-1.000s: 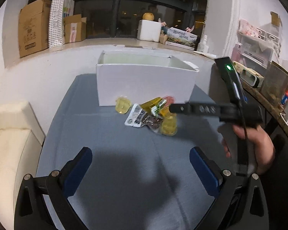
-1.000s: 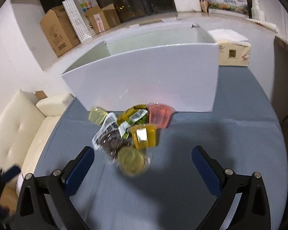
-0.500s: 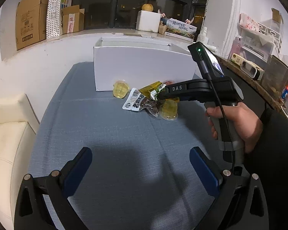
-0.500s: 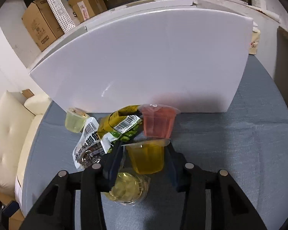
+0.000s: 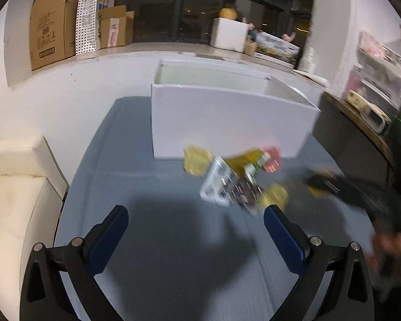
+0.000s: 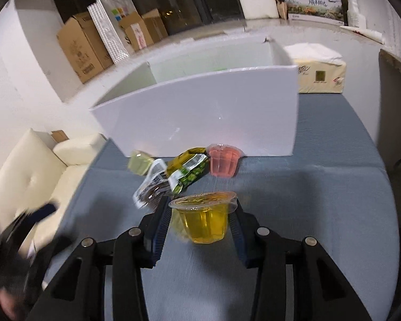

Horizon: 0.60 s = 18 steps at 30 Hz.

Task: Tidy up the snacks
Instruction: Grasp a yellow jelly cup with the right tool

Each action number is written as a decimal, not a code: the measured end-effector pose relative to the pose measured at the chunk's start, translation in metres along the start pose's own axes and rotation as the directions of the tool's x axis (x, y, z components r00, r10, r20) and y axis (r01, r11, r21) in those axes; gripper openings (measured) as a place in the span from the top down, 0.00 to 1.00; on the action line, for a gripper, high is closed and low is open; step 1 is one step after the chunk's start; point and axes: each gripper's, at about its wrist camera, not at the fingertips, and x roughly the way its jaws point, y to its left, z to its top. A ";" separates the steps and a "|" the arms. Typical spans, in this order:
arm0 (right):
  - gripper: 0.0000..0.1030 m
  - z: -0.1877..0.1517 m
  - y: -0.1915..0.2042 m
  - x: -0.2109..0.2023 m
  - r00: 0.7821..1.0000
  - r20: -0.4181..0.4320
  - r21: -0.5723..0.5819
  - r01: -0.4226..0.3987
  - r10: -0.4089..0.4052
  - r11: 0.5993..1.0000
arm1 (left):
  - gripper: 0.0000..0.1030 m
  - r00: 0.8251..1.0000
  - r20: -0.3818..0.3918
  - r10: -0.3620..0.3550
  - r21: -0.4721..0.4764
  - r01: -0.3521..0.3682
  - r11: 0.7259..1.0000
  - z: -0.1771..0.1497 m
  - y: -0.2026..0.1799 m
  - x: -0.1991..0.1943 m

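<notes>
My right gripper (image 6: 200,211) is shut on a clear cup of amber jelly (image 6: 204,219), held upright above the blue-grey tablecloth (image 6: 307,214). Beyond it lie a pink jelly cup (image 6: 224,160), a green snack packet (image 6: 188,168), a barcoded dark packet (image 6: 152,184) and a pale jelly cup (image 6: 139,162), all in front of the open white box (image 6: 200,117). A yellowish cup shows partly behind the held one. My left gripper (image 5: 193,222) stands open over bare cloth, short of the blurred snack pile (image 5: 232,179). The right gripper (image 5: 320,184) is a blur at that view's right.
A tissue pack (image 6: 319,73) sits right of the box. A cream sofa (image 5: 13,187) runs along the table's left edge. Cardboard boxes (image 5: 50,24) and a dotted bag stand on the window ledge behind. A dark cabinet edge (image 6: 395,107) is at the right.
My right gripper closed on the amber jelly cup and lifted it back from the pile. My left gripper moved forward toward the box and snacks, staying open.
</notes>
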 end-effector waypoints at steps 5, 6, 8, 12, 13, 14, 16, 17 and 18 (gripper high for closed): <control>0.55 -0.020 -0.008 -0.037 0.999 0.042 0.016 -0.007 0.006 1.000 | 0.00 1.000 -0.001 0.027 0.013 -0.027 1.000 0.028 0.000 0.041; 0.55 -0.024 -0.011 -0.043 0.999 0.046 0.028 -0.013 0.012 1.000 | 0.00 0.999 -0.005 0.034 0.012 -0.034 0.999 0.032 0.000 0.048; 0.55 -0.030 -0.015 -0.049 0.998 0.046 0.047 -0.033 0.031 0.998 | 0.00 1.000 -0.027 0.011 -0.002 -0.011 1.000 0.039 -0.002 0.065; 0.55 -0.039 -0.026 -0.057 0.999 0.046 0.065 -0.025 0.022 0.998 | 0.00 0.998 -0.052 0.045 0.001 -0.045 0.999 0.048 -0.007 0.091; 0.55 -0.040 -0.029 -0.058 0.999 0.044 0.071 -0.023 0.020 0.997 | 0.00 0.996 -0.065 0.057 0.003 -0.057 0.998 0.049 -0.007 0.098; 0.55 -0.041 -0.031 -0.059 0.999 0.045 0.073 -0.021 0.018 0.997 | 0.00 0.995 -0.076 0.064 0.003 -0.064 0.998 0.048 -0.007 0.103; 0.55 -0.042 -0.034 -0.062 0.998 0.052 0.079 -0.023 0.019 0.997 | 0.01 0.996 -0.083 0.037 -0.011 -0.038 0.999 0.049 -0.006 0.110; 0.55 -0.042 -0.035 -0.063 0.998 0.055 0.081 -0.025 0.021 0.996 | 0.03 0.996 -0.084 0.029 -0.013 -0.030 0.999 0.049 -0.005 0.112; 0.55 -0.042 -0.036 -0.064 0.998 0.056 0.082 -0.026 0.021 0.996 | 0.13 0.995 -0.088 0.037 -0.014 -0.039 0.999 0.049 -0.005 0.113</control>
